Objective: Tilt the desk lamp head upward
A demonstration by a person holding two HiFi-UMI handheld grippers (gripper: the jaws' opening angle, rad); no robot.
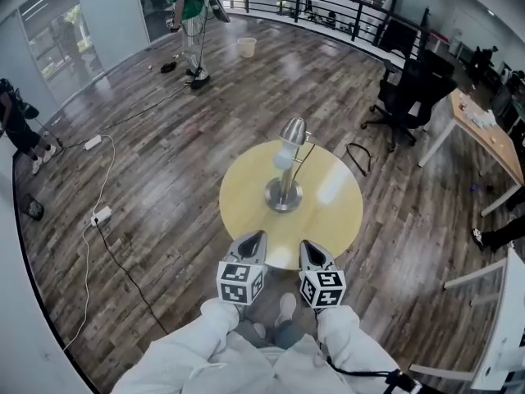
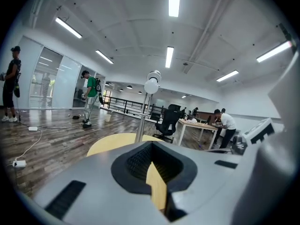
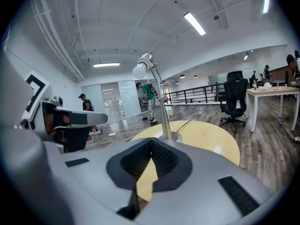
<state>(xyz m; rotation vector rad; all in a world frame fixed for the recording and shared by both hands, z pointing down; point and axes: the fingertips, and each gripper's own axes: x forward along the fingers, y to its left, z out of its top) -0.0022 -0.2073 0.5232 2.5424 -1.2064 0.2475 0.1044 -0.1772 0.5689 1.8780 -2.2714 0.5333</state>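
The lamp [image 1: 285,175] stands upright pretty much dead centre on the round yellow bench [image 1: 338,213], base flat on the top. Its silver head [image 1: 293,129] sits at the top of the pole with the white bulb showing. The left tongs [image 1: 255,237] and right tongs [image 1: 307,245] hover side by side over the near edge of the bench. Both are pressed together with nothing pinched between them. The lamp is out ahead of them, roughly between the two, and clearly apart from either tip, so nothing's touching it. In the left gripper view it rises straight ahead above the tips. In the right gripper view it's just right of centre.
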